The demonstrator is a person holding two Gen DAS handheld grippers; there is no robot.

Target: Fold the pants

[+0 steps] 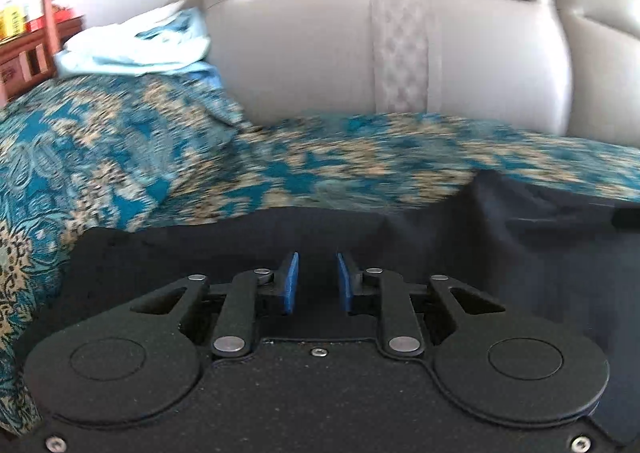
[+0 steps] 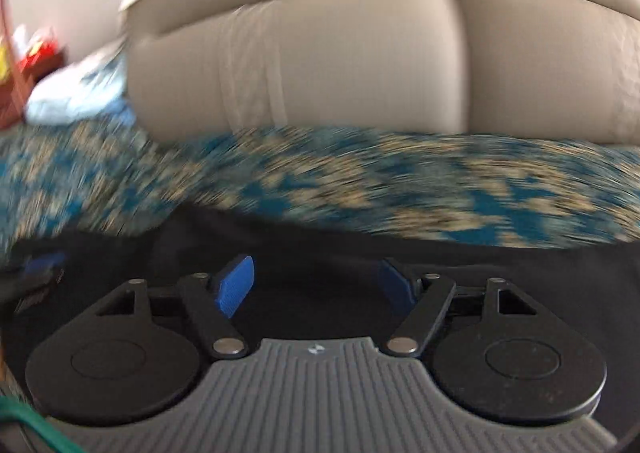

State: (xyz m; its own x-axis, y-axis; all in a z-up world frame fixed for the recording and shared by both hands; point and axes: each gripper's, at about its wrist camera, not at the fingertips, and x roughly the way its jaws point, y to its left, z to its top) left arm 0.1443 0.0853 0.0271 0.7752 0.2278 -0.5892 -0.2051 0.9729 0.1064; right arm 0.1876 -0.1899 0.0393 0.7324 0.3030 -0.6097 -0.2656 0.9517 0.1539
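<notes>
Hovering over dark pants (image 1: 440, 237), left gripper (image 1: 317, 285) jaws narrowly parted, right gripper (image 2: 316, 285) spread; no legible writing.

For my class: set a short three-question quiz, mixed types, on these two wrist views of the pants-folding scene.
1. True or false: the right claw is shut on the dark pants.
2. Which claw's blue pads stand closer together: A left, B right?
3. Fill in: the pants lie on a blue and ____ patterned bedspread.

Key: 1 false, it is open. 2 A. 3 beige.
</notes>
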